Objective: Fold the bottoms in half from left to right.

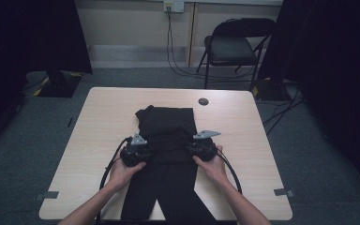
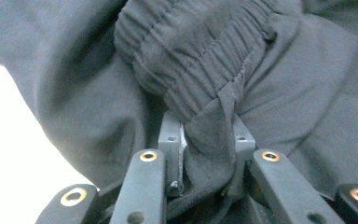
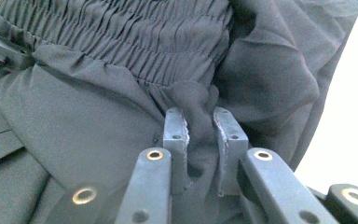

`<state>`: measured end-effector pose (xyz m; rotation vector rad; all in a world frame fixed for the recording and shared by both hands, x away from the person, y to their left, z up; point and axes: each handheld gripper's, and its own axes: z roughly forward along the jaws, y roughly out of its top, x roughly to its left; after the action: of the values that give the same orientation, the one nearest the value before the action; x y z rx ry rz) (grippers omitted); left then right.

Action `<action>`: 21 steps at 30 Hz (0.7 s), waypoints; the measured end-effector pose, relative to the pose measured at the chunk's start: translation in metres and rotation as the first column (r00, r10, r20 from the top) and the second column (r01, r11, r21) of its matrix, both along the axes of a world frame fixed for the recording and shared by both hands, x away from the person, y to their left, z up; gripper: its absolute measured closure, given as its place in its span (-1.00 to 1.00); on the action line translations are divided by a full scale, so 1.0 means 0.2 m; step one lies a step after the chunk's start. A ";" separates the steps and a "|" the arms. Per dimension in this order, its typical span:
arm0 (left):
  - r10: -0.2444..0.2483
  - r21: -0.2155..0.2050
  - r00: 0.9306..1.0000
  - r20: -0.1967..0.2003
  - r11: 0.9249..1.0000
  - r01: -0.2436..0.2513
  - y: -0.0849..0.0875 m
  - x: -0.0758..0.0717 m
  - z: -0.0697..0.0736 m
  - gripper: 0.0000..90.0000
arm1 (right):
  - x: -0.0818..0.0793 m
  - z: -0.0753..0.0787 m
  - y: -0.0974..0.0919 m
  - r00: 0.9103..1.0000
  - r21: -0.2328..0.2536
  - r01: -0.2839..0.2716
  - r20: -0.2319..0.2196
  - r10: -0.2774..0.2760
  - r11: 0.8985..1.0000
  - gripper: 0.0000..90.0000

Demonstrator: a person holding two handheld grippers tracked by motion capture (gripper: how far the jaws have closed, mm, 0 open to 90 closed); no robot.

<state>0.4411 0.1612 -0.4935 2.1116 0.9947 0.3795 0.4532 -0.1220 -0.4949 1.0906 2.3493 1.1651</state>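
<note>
Trousers [image 1: 168,140], black and loose, are lying lengthwise on the pale wooden table [image 1: 103,122], and the work in hand looks like folding them: the two legs are running off the near edge between the person's forearms, while the waist end is sitting doubled over farther up the board. Nearest to the person, both hands are coming in low and level with each other, one on each side of the garment, which is the sensible way to keep a fold square. On the left, the left gripper [image 1: 140,149] is sitting at the cloth's left edge; in the left gripper view its jaws are standing narrowly apart with a bunched tuck of fabric [image 2: 209,140] squeezed between them, just under the gathered elastic waistband [image 2: 191,51], so it is pinching the trousers. Opposite it, the right gripper [image 1: 198,147] is doing the same at the right edge; the right gripper view is showing its two grey pads [image 3: 175,128] closing on a fold of cloth below the ribbed band [image 3: 135,42]. Holding both corners of the waist at once is probably keeping the folded layer taut and even as it is being laid flat over the legs. Beyond the garment, a small dark round cap [image 1: 203,101] is sitting in the tabletop, and well past the far edge a folding chair [image 1: 234,47] is standing against the wall
</note>
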 end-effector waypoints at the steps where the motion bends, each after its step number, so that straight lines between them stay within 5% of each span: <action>1: 0.019 0.003 1.000 0.012 1.000 -0.019 -0.01 0.04 0.00 0.64 | 0.04 0.00 0.02 1.000 -0.025 0.013 0.019 -0.013 1.000 0.73; 6: 0.083 -0.038 0.996 0.043 0.996 -0.082 -0.01 0.15 -0.02 0.51 | 0.17 0.03 0.04 0.999 -0.066 0.049 0.019 -0.048 0.997 0.55; 11: 0.077 -0.085 0.997 0.026 0.994 -0.075 0.07 0.09 0.06 0.07 | 0.11 0.09 -0.01 0.999 -0.031 0.047 0.022 -0.047 0.998 0.08; 15: 0.017 -0.093 0.999 0.036 0.996 -0.014 0.12 -0.03 0.18 -0.03 | -0.03 0.18 -0.09 0.996 0.042 0.058 0.068 -0.061 0.997 0.08; 18: -0.058 -0.114 0.997 0.057 0.991 0.064 0.11 -0.18 0.24 0.24 | -0.13 0.22 -0.13 0.995 0.068 0.037 0.085 -0.043 0.997 0.33; 21: -0.203 -0.101 0.979 0.031 0.974 0.205 0.03 -0.29 0.22 0.49 | -0.21 0.20 -0.12 0.998 0.042 -0.038 0.046 0.036 0.998 0.54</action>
<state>0.3830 0.1679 -0.4490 2.0868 0.7599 0.2408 0.4122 -0.1457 -0.4548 1.0282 2.3293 1.2455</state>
